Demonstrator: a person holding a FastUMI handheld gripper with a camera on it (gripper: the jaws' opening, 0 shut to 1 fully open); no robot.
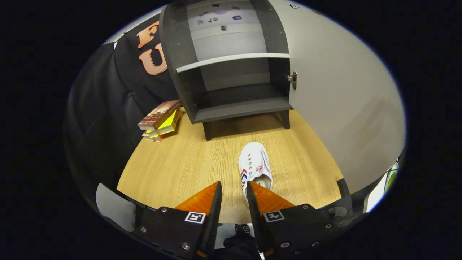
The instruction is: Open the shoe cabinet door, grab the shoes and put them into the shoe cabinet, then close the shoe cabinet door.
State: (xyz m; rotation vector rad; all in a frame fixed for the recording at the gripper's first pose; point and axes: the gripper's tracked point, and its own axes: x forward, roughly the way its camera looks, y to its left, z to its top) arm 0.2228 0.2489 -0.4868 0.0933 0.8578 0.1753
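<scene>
A white sneaker [254,164] with red and blue side stripes lies on the wooden table [180,162], toe toward the shoe cabinet [242,110]. The dark grey cabinet stands at the back of the table, its door [343,108] swung wide to the right. Inside it are a pale-edged shelf [231,59] and a bare lower compartment. My gripper [234,183] is open, hovering at the shoe's heel. One fingertip [256,189] overlaps the shoe's opening and hides part of the heel. Bare wood shows in the gap between the fingers, along with the shoe's left edge.
A small stack of books [160,119] lies on the table left of the cabinet, beside the black cloth wall [104,108]. The open door stretches along the right side of the table. Bare wood lies between the shoe and the cabinet's feet.
</scene>
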